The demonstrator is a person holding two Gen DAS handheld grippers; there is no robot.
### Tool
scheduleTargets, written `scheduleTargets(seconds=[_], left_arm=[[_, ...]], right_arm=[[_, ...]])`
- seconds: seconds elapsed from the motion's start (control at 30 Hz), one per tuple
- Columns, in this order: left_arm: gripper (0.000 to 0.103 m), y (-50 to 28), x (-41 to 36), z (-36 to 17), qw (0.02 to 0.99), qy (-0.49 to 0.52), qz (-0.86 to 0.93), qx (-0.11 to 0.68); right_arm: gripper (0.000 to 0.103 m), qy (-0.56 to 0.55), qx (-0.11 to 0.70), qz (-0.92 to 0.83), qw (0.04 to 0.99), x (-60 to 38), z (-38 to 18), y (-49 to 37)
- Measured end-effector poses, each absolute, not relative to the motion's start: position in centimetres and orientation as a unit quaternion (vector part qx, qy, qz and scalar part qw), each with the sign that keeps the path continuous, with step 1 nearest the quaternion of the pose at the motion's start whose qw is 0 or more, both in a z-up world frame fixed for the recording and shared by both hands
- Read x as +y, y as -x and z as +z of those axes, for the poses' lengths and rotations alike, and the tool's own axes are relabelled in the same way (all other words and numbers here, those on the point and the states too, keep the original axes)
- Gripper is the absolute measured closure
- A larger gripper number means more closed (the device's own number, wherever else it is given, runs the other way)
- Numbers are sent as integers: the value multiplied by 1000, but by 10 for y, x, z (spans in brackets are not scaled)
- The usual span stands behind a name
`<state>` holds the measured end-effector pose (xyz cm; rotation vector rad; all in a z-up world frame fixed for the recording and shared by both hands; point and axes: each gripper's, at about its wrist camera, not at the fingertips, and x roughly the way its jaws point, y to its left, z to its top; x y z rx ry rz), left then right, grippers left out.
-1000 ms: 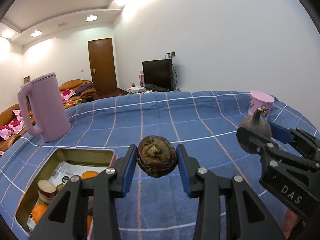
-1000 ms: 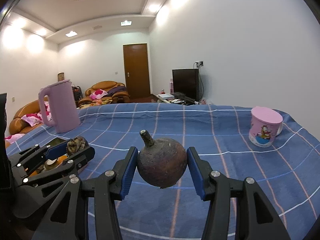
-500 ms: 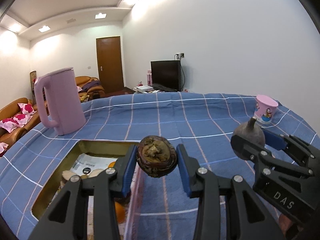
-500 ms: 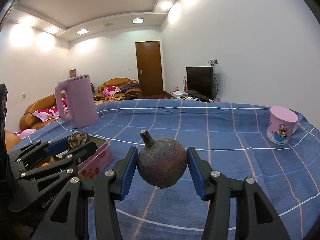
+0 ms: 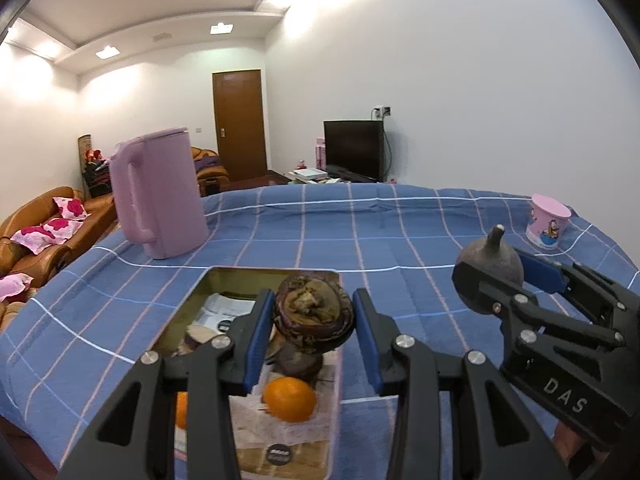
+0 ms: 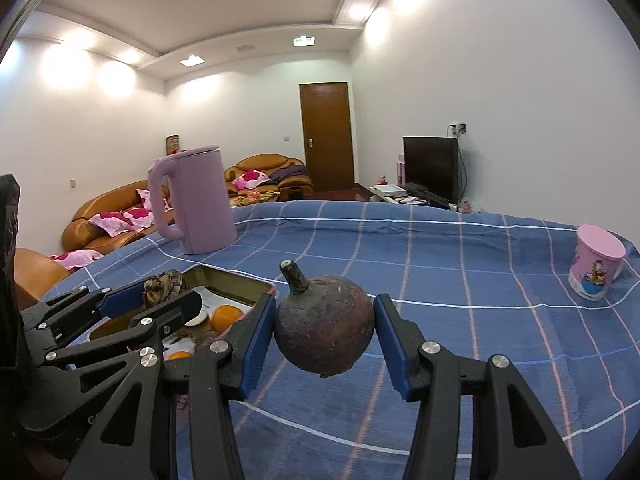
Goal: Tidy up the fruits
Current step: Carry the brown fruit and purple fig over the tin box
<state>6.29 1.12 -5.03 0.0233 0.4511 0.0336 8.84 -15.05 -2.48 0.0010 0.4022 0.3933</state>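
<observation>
My left gripper (image 5: 314, 316) is shut on a wrinkled brown fruit (image 5: 313, 309) and holds it above the open gold tin box (image 5: 264, 274). The box holds an orange (image 5: 289, 399), a dark fruit and paper packets. My right gripper (image 6: 325, 334) is shut on a round dark purple fruit with a stem (image 6: 324, 334), held above the blue checked cloth, to the right of the box. The right gripper and its fruit (image 5: 490, 263) show at right in the left wrist view. The left gripper with its fruit (image 6: 164, 286) and the box (image 6: 236, 280) show at left in the right wrist view.
A tall pink jug (image 5: 158, 196) stands beyond the box at the back left. A pink cup with a cartoon print (image 5: 547, 222) stands at the far right of the table. Sofas, a door and a TV lie beyond the table's far edge.
My left gripper has moved left with the wrinkled fruit, from beside the box to above it. My right gripper has followed leftward with its fruit; both stay shut.
</observation>
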Motion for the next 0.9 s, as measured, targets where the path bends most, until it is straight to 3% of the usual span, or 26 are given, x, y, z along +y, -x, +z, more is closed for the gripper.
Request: scheduleTargets(seconds=[0.9], left_arm=[[61, -55, 76, -59, 967, 5, 90, 240]], right_arm=[[50, 8, 196, 270, 943, -87, -19, -85]])
